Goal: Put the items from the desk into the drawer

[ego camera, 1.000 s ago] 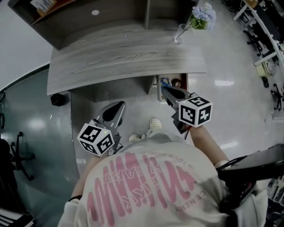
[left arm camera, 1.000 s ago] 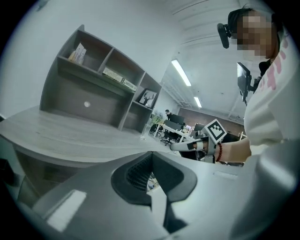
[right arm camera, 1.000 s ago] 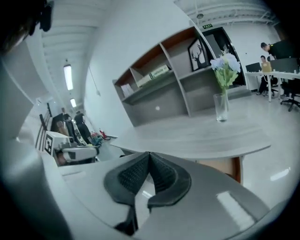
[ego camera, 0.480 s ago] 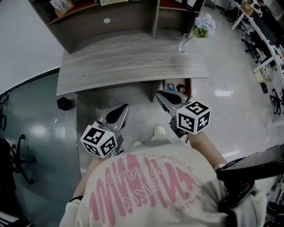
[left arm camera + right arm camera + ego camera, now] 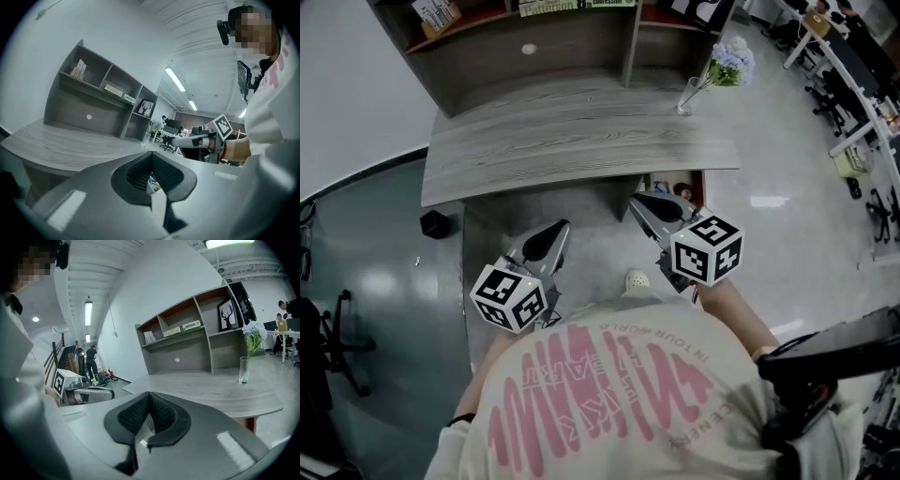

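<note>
The grey wooden desk (image 5: pixel 581 131) stands under a shelf hutch, its top bare apart from a glass vase (image 5: pixel 686 92) with pale blue flowers. Beneath the desk's right end a drawer (image 5: pixel 676 184) stands partly open, with small items showing inside. My right gripper (image 5: pixel 636 200) hovers just left of and in front of that drawer, shut and holding nothing. My left gripper (image 5: pixel 560 226) hangs in front of the desk's knee space, also shut and empty. In the left gripper view the left gripper's (image 5: pixel 151 153) tips meet, and in the right gripper view so do the right gripper's (image 5: pixel 149 393).
The hutch's shelves (image 5: pixel 534 9) hold books and a framed picture. A small black box (image 5: pixel 434 223) sits on the floor left of the desk, and an office chair (image 5: pixel 337 328) stands further left. My shoe (image 5: pixel 636 279) shows below the desk edge. Other desks and people are at far right.
Both grippers have lifted a little and the right one has drawn back from the drawer mouth. Over the last half second they have hardly moved.
</note>
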Available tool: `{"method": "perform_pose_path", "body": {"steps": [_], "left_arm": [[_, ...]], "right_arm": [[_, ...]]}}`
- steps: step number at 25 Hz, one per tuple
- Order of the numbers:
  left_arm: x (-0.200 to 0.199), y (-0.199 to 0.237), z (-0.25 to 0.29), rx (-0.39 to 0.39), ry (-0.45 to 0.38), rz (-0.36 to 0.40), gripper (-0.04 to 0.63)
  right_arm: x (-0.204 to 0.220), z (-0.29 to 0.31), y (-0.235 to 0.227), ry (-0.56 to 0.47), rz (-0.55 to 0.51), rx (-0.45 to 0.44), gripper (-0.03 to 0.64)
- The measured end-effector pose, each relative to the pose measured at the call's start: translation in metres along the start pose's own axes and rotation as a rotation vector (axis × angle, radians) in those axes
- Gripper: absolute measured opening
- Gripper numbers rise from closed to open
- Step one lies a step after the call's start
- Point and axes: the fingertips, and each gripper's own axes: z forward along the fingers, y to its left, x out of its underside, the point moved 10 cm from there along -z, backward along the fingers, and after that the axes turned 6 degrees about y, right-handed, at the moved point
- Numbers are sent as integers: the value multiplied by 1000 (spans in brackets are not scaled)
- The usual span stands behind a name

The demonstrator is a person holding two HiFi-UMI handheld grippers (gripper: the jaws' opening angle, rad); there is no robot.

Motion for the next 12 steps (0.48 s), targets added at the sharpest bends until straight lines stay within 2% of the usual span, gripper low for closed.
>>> {"method": "perform_pose_path", "body": {"steps": [12], "left_arm": [[-2, 6, 2, 4, 4, 7, 20]], "right_arm": [[-1, 4, 1, 10, -24, 13, 3]]}}
